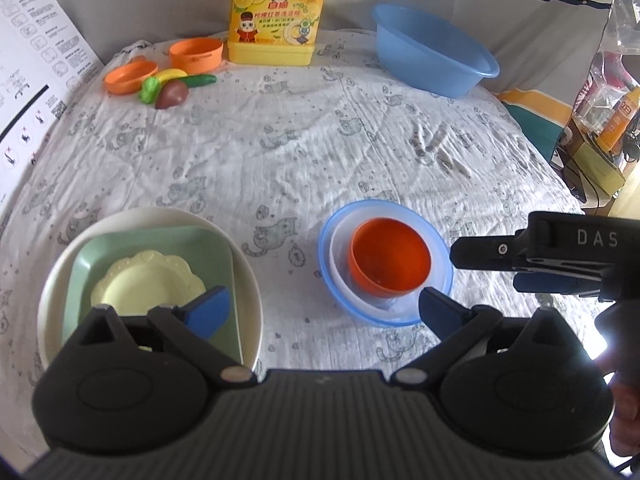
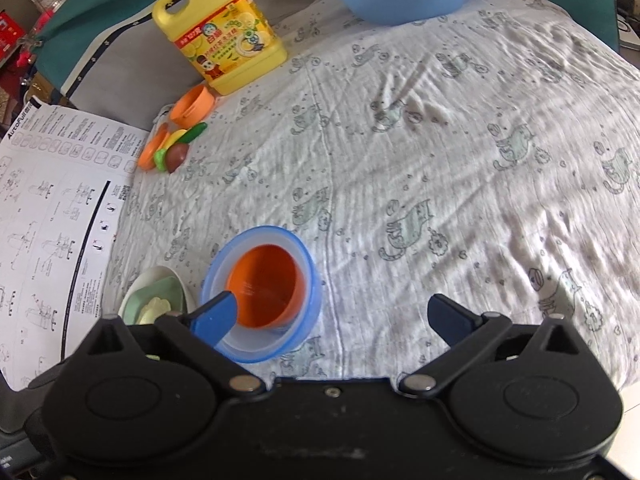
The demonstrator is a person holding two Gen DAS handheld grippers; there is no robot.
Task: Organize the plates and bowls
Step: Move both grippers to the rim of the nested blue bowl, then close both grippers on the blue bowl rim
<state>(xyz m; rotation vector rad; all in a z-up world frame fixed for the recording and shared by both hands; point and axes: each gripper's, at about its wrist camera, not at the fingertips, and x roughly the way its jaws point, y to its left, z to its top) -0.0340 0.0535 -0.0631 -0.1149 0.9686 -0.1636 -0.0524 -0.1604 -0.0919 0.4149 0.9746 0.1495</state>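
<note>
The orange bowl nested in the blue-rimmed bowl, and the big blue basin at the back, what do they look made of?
The orange bowl looks like smooth, opaque plastic with a slight sheen. The blue-rimmed bowl around it seems thin translucent plastic, since the cloth shows faintly through. The big blue basin also looks like moulded plastic, semi-glossy with a rolled rim.

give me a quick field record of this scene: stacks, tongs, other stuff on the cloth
plate stack: small cream plate on green square plate on white plate
bowl stack: orange bowl nested in clear bowl, in blue bowl
left tongs: open, empty
right tongs: open, empty
far side: blue basin, detergent jug, toy food
</note>
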